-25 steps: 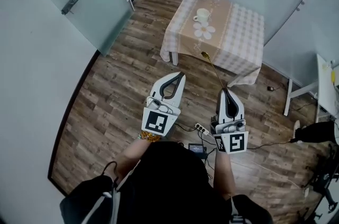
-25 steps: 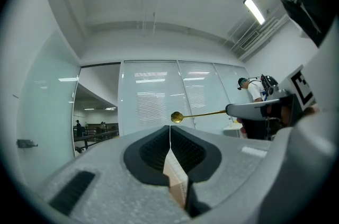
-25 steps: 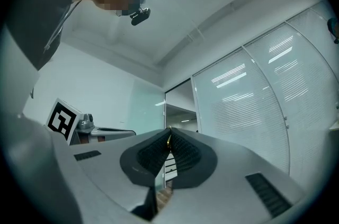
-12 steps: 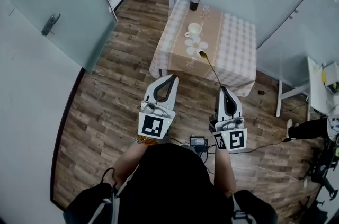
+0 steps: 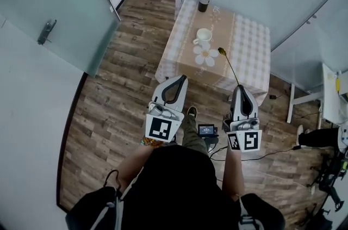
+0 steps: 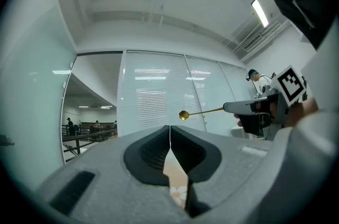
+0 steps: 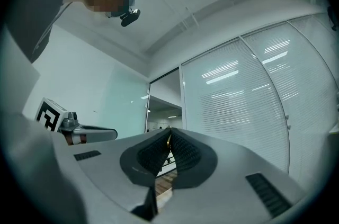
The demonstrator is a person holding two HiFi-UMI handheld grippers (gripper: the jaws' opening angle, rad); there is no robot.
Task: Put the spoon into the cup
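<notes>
Your right gripper (image 5: pixel 240 87) is clamped on the gold spoon (image 5: pixel 229 66). Its bowl shows against the checked table (image 5: pixel 250 44) at upper centre, right of and apart from the white cup (image 5: pixel 204 35). Your left gripper (image 5: pixel 182 78) is closed on nothing. A dark tumbler (image 5: pixel 204 0) stands at the table's far edge.

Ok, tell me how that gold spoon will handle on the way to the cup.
The spoon looks stiff: it juts straight from the right gripper without sagging. Pinched only at its handle end, it may pivot if it knocks the cup.

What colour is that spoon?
Gold. The spoon shows best in the left gripper view.
</notes>
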